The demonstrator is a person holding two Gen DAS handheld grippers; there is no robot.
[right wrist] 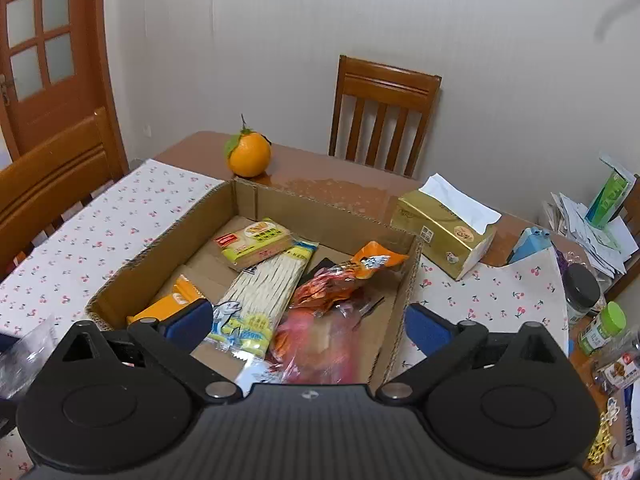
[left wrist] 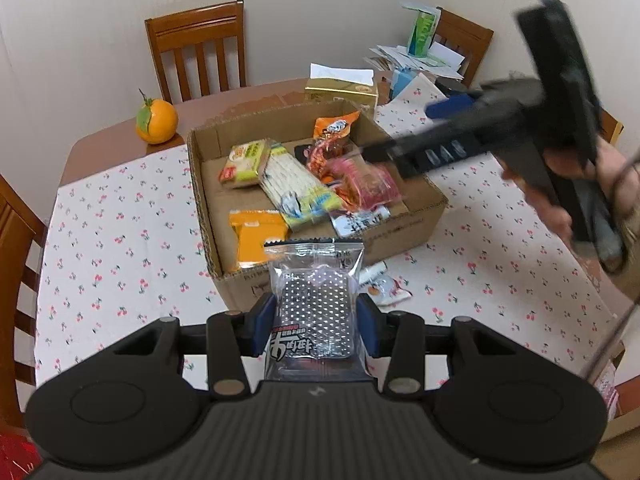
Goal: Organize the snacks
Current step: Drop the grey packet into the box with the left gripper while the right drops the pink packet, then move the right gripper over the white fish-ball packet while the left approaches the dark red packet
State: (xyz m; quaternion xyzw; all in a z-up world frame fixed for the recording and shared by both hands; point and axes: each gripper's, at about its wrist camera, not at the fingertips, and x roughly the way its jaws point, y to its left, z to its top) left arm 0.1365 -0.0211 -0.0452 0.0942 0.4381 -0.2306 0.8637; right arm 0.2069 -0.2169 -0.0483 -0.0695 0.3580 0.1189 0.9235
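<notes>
At the lower centre of the left wrist view, a clear snack packet [left wrist: 316, 300] with a silver dotted tray inside and black lettering on its lower part is clamped upright between the blue pads of the left gripper [left wrist: 316, 322], in front of the near wall of the cardboard box [left wrist: 400, 236]. Yellow, orange, pink and pale striped packets are seen lying in the box. In the right wrist view, the right gripper [right wrist: 308, 328] is held with its jaws spread wide and nothing between them, above a blurred pink packet [right wrist: 320, 340] at the lower centre.

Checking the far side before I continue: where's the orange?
The orange sits on bare wood at the table's far edge, beyond the cardboard box's far left corner, near a chair.
</notes>
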